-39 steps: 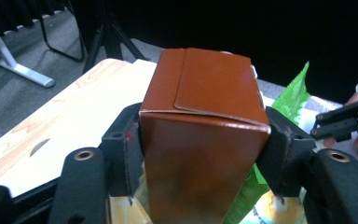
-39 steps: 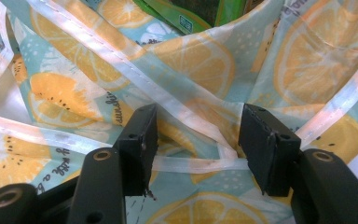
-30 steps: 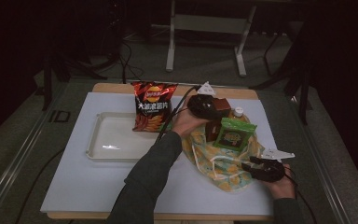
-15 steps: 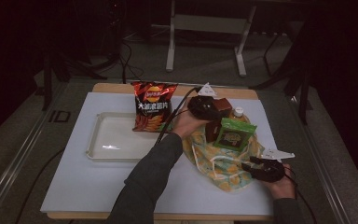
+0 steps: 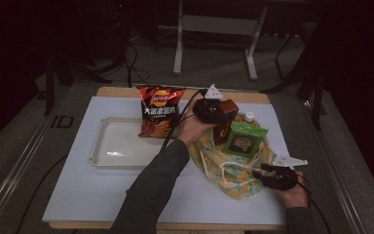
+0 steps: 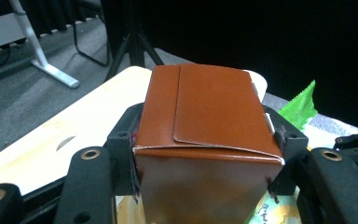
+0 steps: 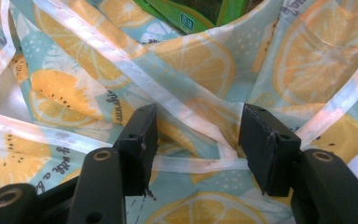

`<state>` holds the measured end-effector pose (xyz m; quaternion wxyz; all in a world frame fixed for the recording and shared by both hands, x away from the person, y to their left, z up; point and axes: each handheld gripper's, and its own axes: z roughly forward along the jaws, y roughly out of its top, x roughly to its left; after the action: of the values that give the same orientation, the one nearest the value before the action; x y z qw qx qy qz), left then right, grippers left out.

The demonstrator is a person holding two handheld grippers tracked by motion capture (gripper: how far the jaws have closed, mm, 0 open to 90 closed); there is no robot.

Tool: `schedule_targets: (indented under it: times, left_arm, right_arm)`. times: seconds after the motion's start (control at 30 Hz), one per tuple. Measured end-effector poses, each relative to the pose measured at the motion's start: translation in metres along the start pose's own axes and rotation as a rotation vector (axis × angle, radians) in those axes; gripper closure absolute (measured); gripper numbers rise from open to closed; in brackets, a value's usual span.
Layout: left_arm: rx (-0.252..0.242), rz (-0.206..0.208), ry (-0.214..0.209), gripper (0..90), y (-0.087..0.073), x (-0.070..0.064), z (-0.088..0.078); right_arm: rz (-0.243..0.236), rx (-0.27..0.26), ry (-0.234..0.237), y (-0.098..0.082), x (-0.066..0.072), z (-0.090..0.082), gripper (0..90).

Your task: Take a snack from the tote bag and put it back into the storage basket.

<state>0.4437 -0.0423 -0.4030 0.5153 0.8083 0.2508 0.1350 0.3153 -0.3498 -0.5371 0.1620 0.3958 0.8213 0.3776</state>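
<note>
While left gripper (image 5: 217, 111) jaws, just closing, clamp brown box (image 6: 205, 140) upright over fruit-print bag (image 5: 229, 168), right gripper (image 7: 198, 140) jaws gape astride bag's edge; bag mouth lies directly below box.

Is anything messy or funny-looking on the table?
Nothing looks spilled or broken. The lemon-print cloth bag lies rumpled and open, a green packet leaning in it, while the left tongs clamp a brown cardboard box.
</note>
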Motion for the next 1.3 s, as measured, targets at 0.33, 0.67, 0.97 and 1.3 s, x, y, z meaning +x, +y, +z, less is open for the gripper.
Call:
schedule_targets:
  times: [0.33, 0.67, 0.97, 1.3]
  left_arm:
    - [-0.029, -0.004, 0.014, 42.1, 0.003, -0.002, -0.022]
    - [-0.046, -0.018, -0.002, 42.2, 0.005, -0.005, -0.042]
    - [-0.051, -0.01, -0.015, 42.2, 0.008, -0.01, -0.053]
    - [-0.079, -0.015, -0.071, 42.3, 0.016, -0.022, -0.067]
  right_arm:
    - [-0.003, 0.0, -0.001, 0.0, 0.0, 0.0, 46.8]
    - [-0.005, 0.002, -0.003, 0.0, 0.0, 0.0, 46.8]
    - [-0.007, -0.001, -0.005, 0.0, 0.001, 0.0, 46.8]
    - [-0.006, -0.001, -0.006, 0.0, 0.001, 0.0, 46.9]
